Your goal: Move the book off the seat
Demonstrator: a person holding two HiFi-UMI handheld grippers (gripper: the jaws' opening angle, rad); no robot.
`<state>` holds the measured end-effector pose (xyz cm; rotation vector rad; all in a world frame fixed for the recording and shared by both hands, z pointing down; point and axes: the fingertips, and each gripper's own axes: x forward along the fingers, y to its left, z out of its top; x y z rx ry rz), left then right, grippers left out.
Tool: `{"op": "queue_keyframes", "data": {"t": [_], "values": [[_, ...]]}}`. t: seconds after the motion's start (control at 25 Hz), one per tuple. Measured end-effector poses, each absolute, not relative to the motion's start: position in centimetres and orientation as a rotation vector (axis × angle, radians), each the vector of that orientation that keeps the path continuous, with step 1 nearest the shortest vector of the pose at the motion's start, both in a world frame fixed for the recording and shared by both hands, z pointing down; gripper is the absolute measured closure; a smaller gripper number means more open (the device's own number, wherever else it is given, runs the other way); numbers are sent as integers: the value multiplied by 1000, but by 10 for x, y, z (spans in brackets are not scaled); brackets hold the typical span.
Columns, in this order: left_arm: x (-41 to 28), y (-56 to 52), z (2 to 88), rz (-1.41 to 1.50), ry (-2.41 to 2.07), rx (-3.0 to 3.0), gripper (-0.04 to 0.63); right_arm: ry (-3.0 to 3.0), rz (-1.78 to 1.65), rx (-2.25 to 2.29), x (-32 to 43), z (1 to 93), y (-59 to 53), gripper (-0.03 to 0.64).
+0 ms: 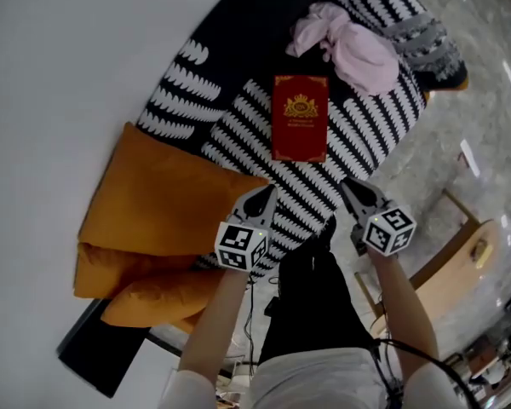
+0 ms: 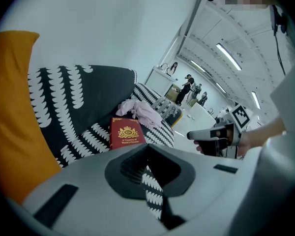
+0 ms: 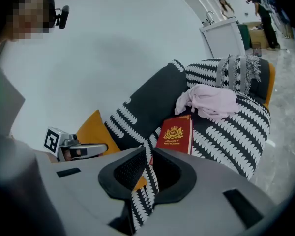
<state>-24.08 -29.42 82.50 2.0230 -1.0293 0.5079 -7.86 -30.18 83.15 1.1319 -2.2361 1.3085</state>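
Observation:
A red book (image 1: 300, 118) with a gold crest lies flat on the black-and-white patterned seat (image 1: 383, 135). It also shows in the left gripper view as the book (image 2: 126, 133) and in the right gripper view as the book (image 3: 176, 134). My left gripper (image 1: 265, 195) hovers short of the book's near left corner, jaws shut and empty. My right gripper (image 1: 350, 187) hovers short of its near right corner, also shut and empty. Neither touches the book. From its own camera, the left gripper (image 2: 147, 147) points toward the book, as does the right gripper (image 3: 151, 151).
A crumpled pink cloth (image 1: 349, 45) lies on the seat just beyond the book. Orange cushions (image 1: 162, 220) sit to the left of the seat. A wooden stool (image 1: 456, 267) stands on the marble floor at right. Several people stand far off (image 2: 189, 88).

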Motion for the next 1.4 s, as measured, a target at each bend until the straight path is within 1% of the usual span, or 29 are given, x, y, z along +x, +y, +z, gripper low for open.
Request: {"op": "queue_keyframes", "data": {"t": [0.28, 0.32, 0.4, 0.52, 0.76, 0.84, 0.96, 1.12, 1.24, 1.4], "values": [[-238, -310, 895, 538, -1009, 1983, 592, -2175, 1320, 1115, -85, 896, -308, 561], [-239, -312, 904, 543, -1008, 1976, 591, -2165, 1324, 1112, -85, 905, -308, 549], [-239, -316, 919, 552, -1008, 1966, 578, -2146, 1335, 1111, -84, 920, -309, 492], [-241, -323, 939, 569, -1006, 1948, 552, -2127, 1344, 1112, -85, 940, -312, 480], [-242, -330, 982, 616, -965, 1905, 474, -2093, 1305, 1132, -87, 974, -320, 439], [-241, -331, 994, 628, -944, 1887, 438, -2083, 1302, 1139, -88, 982, -324, 421], [-237, -333, 1007, 627, -896, 1846, 377, -2059, 1299, 1128, -90, 989, -330, 377], [-226, -335, 1015, 602, -828, 1789, 285, -2007, 1304, 1102, -92, 992, -338, 326], [-219, -338, 1026, 594, -805, 1773, 247, -1990, 1327, 1076, -94, 1002, -342, 303], [-221, -339, 1039, 598, -771, 1766, 232, -1974, 1349, 1072, -105, 1017, -338, 289]]}}
